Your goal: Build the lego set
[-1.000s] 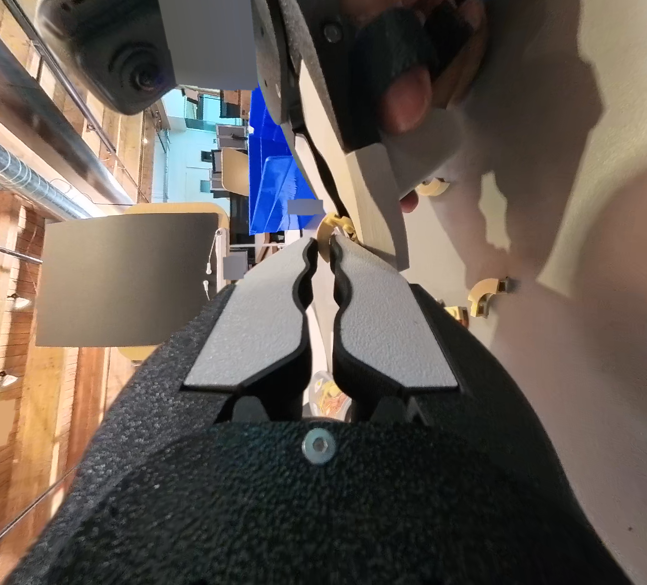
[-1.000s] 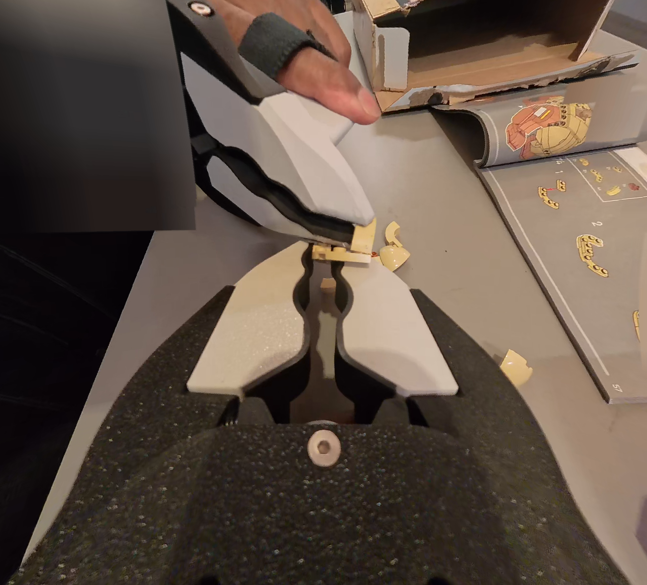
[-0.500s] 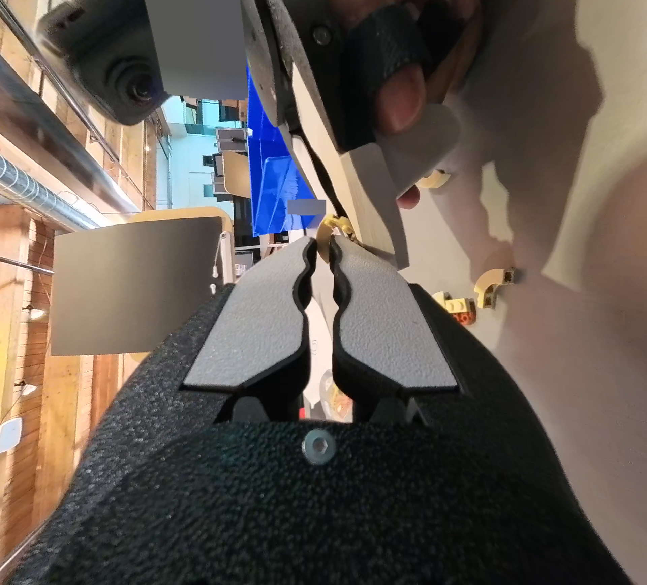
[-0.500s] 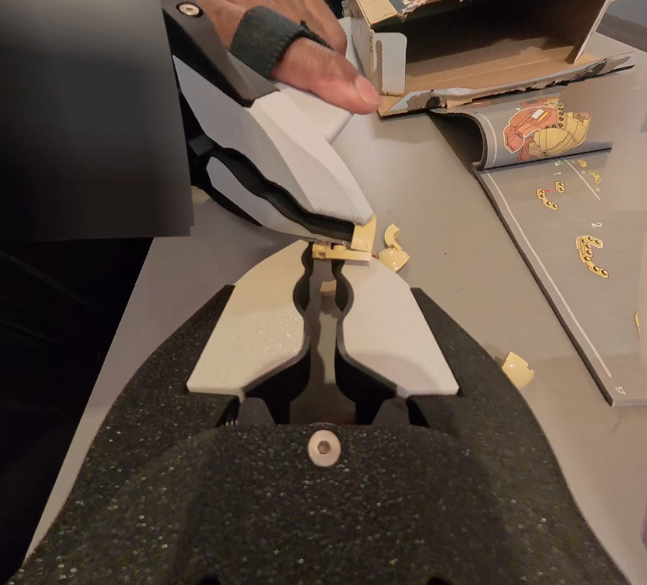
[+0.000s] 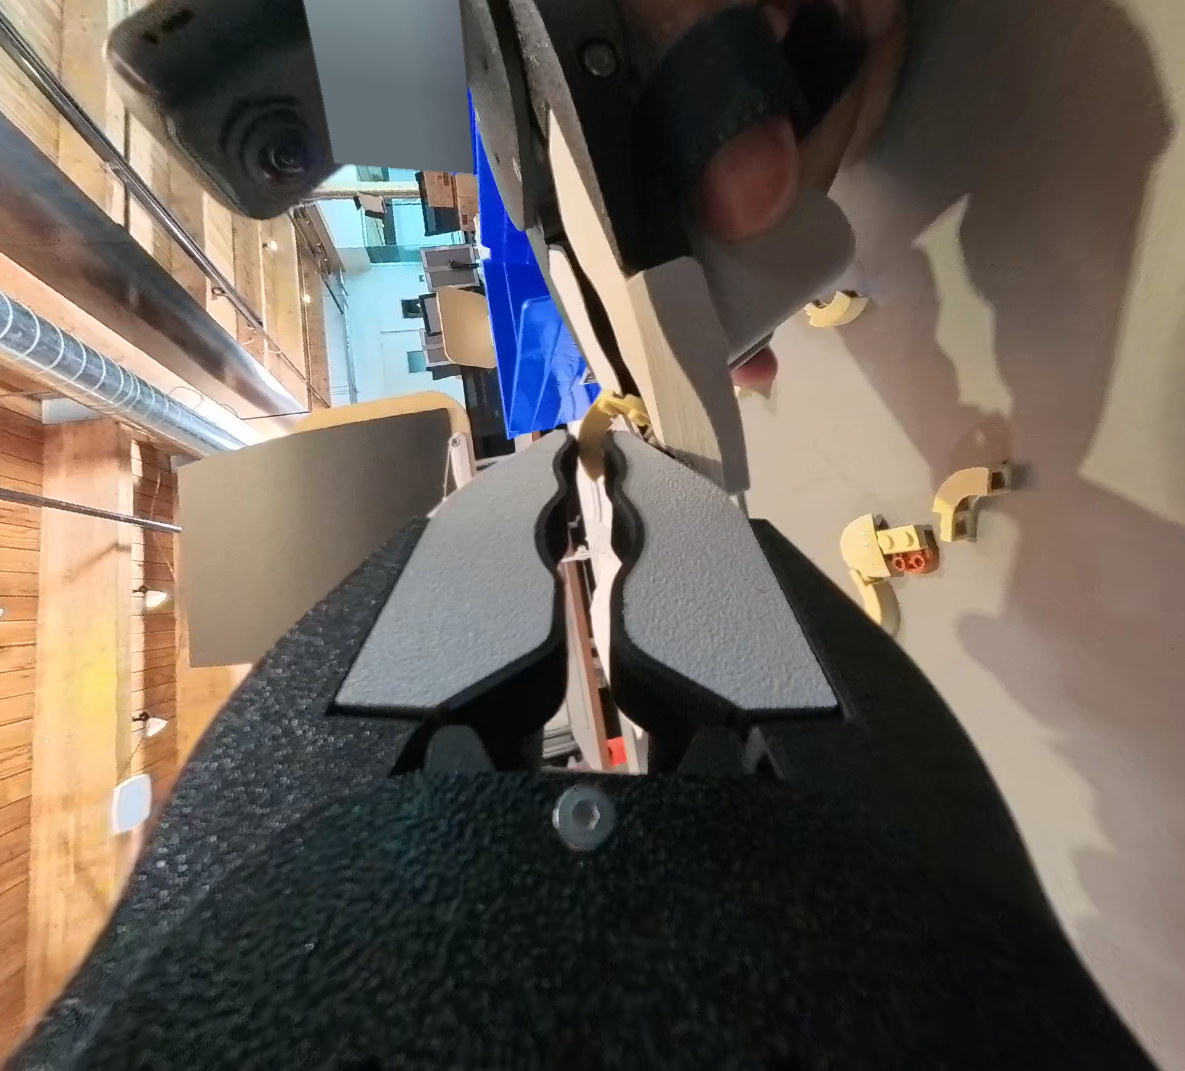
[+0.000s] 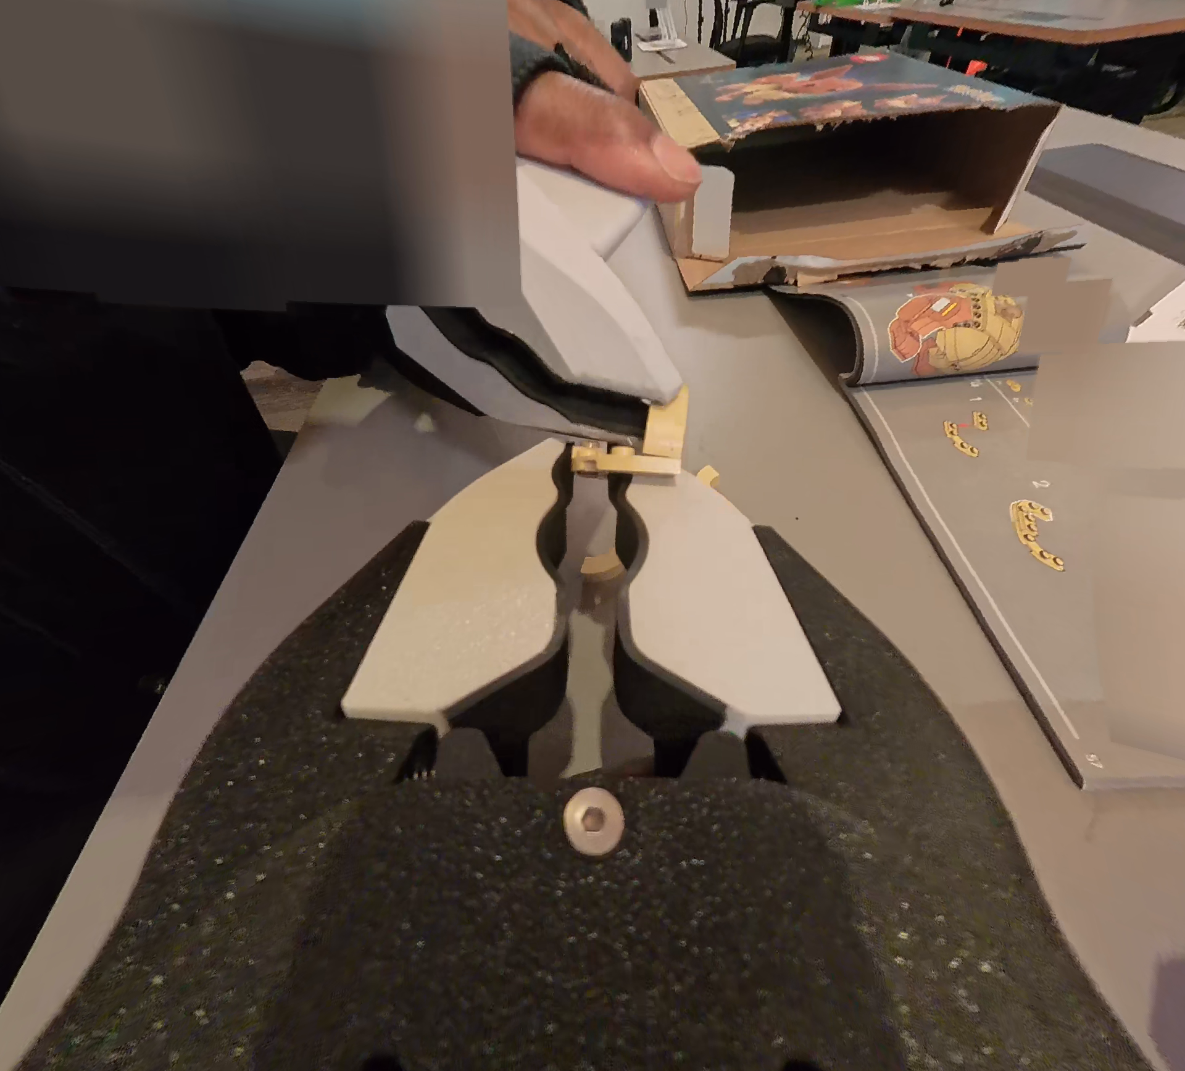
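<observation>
A small tan plate brick (image 6: 625,458), studded on top, sat crosswise at the tips of the right hand-held gripper (image 6: 593,466), whose narrow jaws were closed on it. At its 1 o'clock end it met a tan curved brick (image 6: 668,421), pinched in the fingertips of the left hand-held gripper (image 6: 644,415), which reached in from 10 o'clock with a person's hand (image 6: 590,123) on top. In the left wrist view the same tan curved brick (image 5: 593,437) stood between that gripper's nearly closed pads (image 5: 506,527), pressed on both sides.

Both bricks looked light, stiff and smooth, so they would likely slip or twist if gripped at a corner; holding them flat across their broad faces, clear of the studs, seemed safest.

Both pieces were held just above the grey bench (image 6: 769,463). Loose tan bricks (image 5: 962,501) lay on it at 3 o'clock in the left view, one beside a small red piece (image 5: 910,562). An open instruction booklet (image 6: 1000,514) lay at 3 o'clock in the right view, with a torn cardboard box (image 6: 853,168) beyond it at 1 o'clock. A blue bin (image 5: 532,347) stood farther off.
</observation>
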Action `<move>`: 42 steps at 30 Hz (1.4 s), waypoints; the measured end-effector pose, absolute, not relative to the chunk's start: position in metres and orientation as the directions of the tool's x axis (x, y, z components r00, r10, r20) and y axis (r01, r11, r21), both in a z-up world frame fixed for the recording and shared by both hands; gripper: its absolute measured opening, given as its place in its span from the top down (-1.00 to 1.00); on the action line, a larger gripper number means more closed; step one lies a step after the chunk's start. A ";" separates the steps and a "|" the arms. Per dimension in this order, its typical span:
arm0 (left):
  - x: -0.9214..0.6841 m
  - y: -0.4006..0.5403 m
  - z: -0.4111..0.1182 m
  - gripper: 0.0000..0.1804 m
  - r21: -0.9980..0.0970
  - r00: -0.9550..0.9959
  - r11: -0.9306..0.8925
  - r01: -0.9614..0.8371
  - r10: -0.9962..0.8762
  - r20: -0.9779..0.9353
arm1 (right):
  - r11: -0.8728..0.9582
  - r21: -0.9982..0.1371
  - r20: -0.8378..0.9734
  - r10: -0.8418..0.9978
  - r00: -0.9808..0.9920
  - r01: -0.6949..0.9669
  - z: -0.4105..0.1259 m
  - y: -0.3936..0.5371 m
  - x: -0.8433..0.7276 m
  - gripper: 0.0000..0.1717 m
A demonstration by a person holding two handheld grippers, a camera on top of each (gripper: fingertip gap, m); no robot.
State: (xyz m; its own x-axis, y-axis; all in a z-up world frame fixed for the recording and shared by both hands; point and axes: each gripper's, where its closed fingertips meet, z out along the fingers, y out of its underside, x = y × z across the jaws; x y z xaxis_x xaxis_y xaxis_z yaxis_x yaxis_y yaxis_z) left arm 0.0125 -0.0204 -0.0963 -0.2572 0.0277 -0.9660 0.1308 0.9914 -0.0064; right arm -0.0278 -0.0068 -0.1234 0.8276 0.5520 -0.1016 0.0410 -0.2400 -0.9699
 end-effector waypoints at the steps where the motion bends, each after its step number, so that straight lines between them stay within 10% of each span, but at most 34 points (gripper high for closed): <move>1: 0.013 -0.021 -0.095 0.92 0.008 -0.256 0.991 0.131 0.042 -0.966 | -0.229 -0.973 -0.097 0.551 0.829 0.038 -0.122 -0.007 -0.028 0.89; 42: 0.001 -0.034 -0.068 0.91 0.152 -0.288 0.965 0.213 0.211 -0.934 | 0.003 -1.000 0.013 0.534 0.845 0.013 -0.088 -0.015 -0.034 0.89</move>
State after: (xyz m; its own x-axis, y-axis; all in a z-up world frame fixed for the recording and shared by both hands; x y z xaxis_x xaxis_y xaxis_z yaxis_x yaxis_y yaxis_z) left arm 0.0011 -0.0343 -0.0677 -0.2883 0.2109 -0.9340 0.2127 0.9652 0.1523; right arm -0.0337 -0.0153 -0.0880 0.8453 0.5341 0.0126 0.0132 0.0028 -0.9999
